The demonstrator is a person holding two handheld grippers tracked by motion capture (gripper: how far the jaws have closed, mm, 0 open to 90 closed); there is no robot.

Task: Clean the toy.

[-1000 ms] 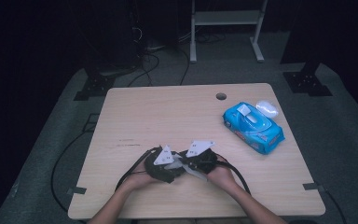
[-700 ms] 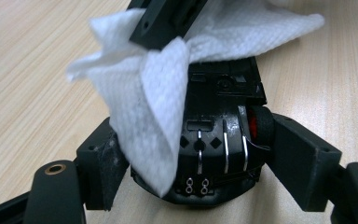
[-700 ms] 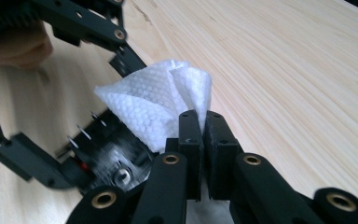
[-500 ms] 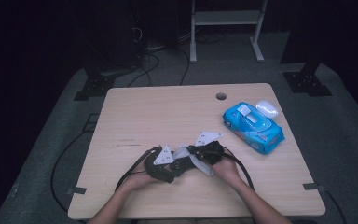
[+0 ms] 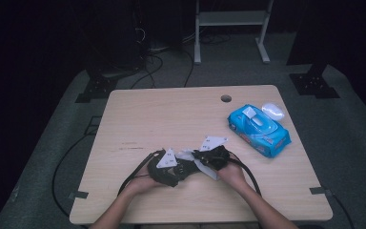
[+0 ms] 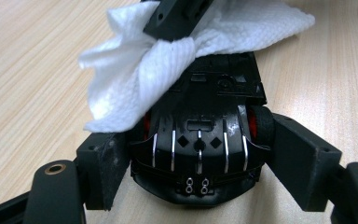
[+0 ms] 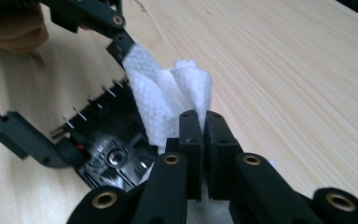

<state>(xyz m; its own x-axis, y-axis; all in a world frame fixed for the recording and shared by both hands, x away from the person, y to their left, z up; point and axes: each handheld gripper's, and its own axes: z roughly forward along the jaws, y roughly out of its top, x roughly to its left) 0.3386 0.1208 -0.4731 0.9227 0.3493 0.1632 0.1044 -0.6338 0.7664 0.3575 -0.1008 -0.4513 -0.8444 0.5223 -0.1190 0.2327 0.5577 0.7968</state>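
Gripping a black toy car [image 6: 199,149] between its two jaws, the left claw [image 6: 200,154] sits at the lower middle of the left gripper view, pads pressed on the car's flanks, red wheel parts showing at either side. The car appears to lie underside up on the tabletop [image 6: 37,60], with metal strips and two small screws visible on its black plate. The right claw [image 7: 200,140], at the lower centre of the right gripper view, has its jaws together, clamped on a white wipe [image 7: 168,102]; the cloth rises above the pads in folds and drapes onto the car [image 7: 107,140] to their left. In the left gripper view the same wipe [image 6: 135,70] covers the upper part of the car, reaching the upper right of the frame. In the high view both claws meet at the lower centre of the tabletop [image 5: 171,114], left claw [image 5: 183,168], right claw [image 5: 198,156], the wipe [image 5: 188,155] between them. At right of that frame lies a blue wipes pack [image 5: 259,131], a sealed soft container with a white flap on top; contents cannot be told. Just beyond its upper right end sits a small white oval object [image 5: 273,111], touching or nearly touching the pack; cannot tell which.
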